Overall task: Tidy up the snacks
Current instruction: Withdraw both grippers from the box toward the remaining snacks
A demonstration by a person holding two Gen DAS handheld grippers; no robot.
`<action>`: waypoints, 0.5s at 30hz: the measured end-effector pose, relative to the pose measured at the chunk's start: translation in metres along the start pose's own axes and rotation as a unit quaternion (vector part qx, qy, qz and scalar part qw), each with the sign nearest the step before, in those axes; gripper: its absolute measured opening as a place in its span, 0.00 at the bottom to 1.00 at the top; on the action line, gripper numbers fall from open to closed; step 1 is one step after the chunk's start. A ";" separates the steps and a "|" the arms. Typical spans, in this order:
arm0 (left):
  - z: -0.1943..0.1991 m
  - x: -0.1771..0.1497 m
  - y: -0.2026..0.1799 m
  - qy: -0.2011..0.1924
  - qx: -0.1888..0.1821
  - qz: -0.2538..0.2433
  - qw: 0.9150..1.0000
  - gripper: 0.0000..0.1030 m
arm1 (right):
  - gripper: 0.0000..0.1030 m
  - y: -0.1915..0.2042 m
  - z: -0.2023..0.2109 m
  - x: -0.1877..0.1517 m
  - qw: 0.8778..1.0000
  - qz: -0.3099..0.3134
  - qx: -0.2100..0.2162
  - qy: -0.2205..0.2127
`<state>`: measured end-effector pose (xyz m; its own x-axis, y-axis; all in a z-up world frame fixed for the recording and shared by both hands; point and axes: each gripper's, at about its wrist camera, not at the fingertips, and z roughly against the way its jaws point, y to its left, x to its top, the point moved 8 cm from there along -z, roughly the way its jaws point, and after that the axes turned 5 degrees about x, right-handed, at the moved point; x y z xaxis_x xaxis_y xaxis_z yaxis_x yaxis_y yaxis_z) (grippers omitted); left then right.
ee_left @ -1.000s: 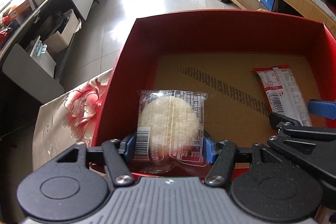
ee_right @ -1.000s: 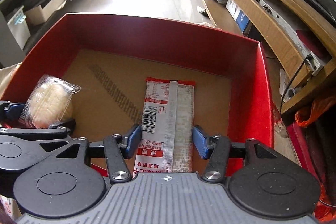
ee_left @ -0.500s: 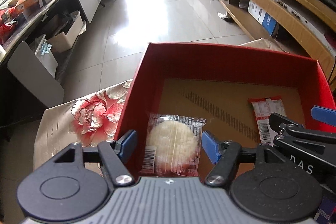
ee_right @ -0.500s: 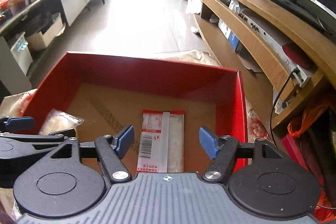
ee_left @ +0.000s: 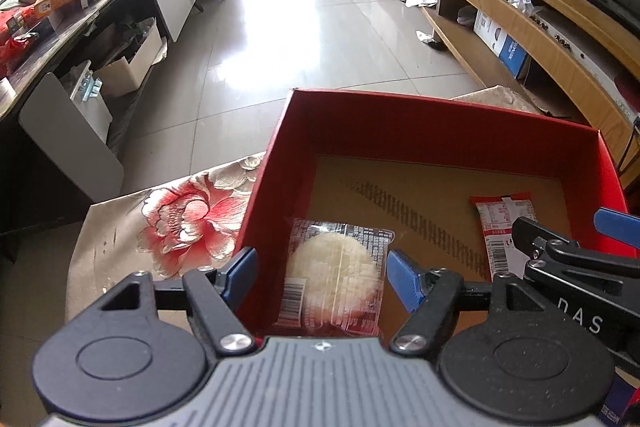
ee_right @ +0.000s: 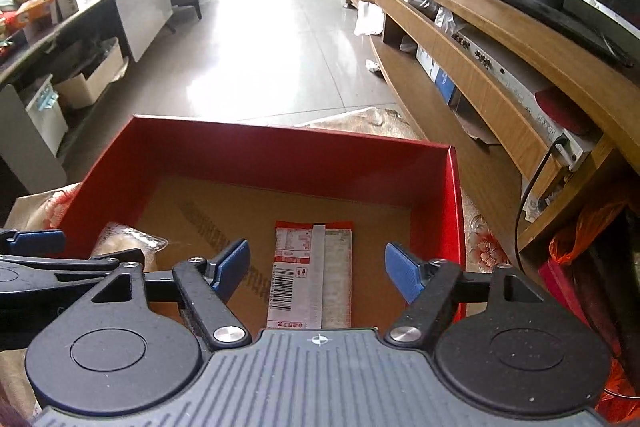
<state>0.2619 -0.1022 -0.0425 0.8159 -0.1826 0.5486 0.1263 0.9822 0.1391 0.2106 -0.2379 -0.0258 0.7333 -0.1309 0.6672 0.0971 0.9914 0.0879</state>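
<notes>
A red box [ee_left: 400, 123] [ee_right: 280, 151] with a brown cardboard floor stands on a flowered cloth. A round white rice cake in a clear wrapper [ee_left: 336, 275] [ee_right: 120, 241] leans in the box's near left corner. Above it my left gripper [ee_left: 322, 277] hangs with its jaws still opening, blue pads clear of the wrapper. A long red-and-white snack packet [ee_right: 312, 275] [ee_left: 502, 223] lies flat on the box floor at the right. My right gripper [ee_right: 318, 273] hovers over it, jaws opening, pads apart from the packet. Each gripper shows at the edge of the other's view.
The flowered cloth [ee_left: 172, 223] covers the table left of the box. A long wooden TV cabinet [ee_right: 500, 67] with shelves runs along the right. A dark cluttered counter [ee_left: 80, 15] lines the left wall, with tiled floor [ee_left: 304, 27] between. An orange bag [ee_right: 592, 235] hangs at the right.
Both grippers let go: the left released the rice cake, the right widened around the packet. Both rose and drew back from the box, so more of the room shows.
</notes>
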 end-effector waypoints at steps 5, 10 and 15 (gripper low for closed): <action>0.014 -0.007 0.009 -0.004 0.001 -0.003 1.000 0.67 | 0.78 0.008 0.011 -0.003 1.000 0.002 0.003 -0.001; 0.026 -0.024 0.022 0.003 0.000 -0.003 1.000 0.67 | 0.78 0.020 0.023 -0.011 1.000 0.015 0.011 0.002; 0.040 -0.043 0.037 0.008 -0.004 0.005 1.000 0.69 | 0.78 0.036 0.037 -0.024 0.999 0.036 0.019 0.005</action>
<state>0.2088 -0.0594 -0.0286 0.8261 -0.1730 0.5363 0.1235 0.9842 0.1272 0.1720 -0.1989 -0.0110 0.7439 -0.0583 0.6657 0.0172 0.9975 0.0681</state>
